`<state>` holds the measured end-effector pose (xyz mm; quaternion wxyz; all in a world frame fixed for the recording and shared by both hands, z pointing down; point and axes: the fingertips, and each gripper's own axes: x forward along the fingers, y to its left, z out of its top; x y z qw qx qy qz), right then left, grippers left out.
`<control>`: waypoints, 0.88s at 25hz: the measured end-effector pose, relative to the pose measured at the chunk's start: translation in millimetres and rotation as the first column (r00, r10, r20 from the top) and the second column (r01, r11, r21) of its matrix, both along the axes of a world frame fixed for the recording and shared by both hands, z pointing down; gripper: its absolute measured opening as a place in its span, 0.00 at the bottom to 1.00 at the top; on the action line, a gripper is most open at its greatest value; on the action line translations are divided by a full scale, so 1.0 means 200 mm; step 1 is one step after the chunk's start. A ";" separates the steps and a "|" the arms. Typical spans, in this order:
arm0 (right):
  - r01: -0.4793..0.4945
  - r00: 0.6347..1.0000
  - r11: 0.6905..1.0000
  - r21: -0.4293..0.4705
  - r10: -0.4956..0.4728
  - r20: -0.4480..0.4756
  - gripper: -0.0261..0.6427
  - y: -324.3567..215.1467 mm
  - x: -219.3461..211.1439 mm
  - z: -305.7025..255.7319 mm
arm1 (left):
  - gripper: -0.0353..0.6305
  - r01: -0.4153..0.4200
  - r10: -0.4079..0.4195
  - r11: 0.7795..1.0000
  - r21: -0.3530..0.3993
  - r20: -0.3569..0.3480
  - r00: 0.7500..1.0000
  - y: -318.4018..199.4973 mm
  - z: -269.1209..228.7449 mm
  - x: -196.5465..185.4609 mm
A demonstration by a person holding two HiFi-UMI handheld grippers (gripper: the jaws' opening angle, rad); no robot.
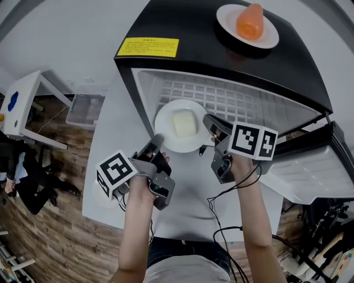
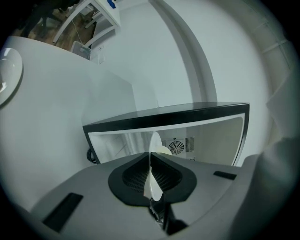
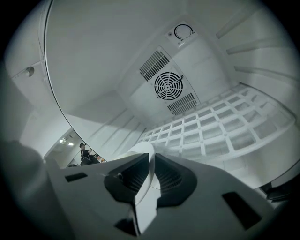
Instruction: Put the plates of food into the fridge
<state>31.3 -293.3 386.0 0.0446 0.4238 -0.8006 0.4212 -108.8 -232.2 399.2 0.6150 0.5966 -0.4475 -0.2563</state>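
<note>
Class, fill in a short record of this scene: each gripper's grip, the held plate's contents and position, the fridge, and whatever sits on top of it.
Left gripper: shut on the white plate, near-left rim
Right gripper: shut on the same plate, right rim
Plate contents: pale block of food
Plate position: held at the open fridge mouth, by the wire shelf front edge
Fridge top: second plate with orange food

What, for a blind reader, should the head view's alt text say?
The left gripper and right gripper hold a white plate bearing a pale food block at the mouth of the open fridge. A second plate with orange food sits on its black top.
</note>
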 end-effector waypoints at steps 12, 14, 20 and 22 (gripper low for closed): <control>-0.019 0.991 0.998 0.065 0.027 -0.133 0.12 -0.12 -0.02 0.04 | 0.08 0.078 -0.078 0.997 -0.004 0.002 0.997 -0.09 0.00 -0.01; -0.035 0.974 0.992 0.125 0.062 -0.218 0.12 -0.14 0.01 0.03 | 0.08 0.083 -0.083 0.997 0.003 -0.009 0.997 -0.11 0.00 0.00; -0.022 0.884 0.949 0.314 0.165 -0.437 0.12 -0.09 0.07 -0.06 | 0.08 0.089 -0.089 0.996 0.006 -0.025 0.996 -0.15 0.00 0.00; -0.002 0.870 0.923 0.385 0.191 -0.454 0.12 -0.03 0.06 -0.11 | 0.08 0.094 -0.093 0.996 0.009 -0.045 0.995 -0.16 0.00 0.00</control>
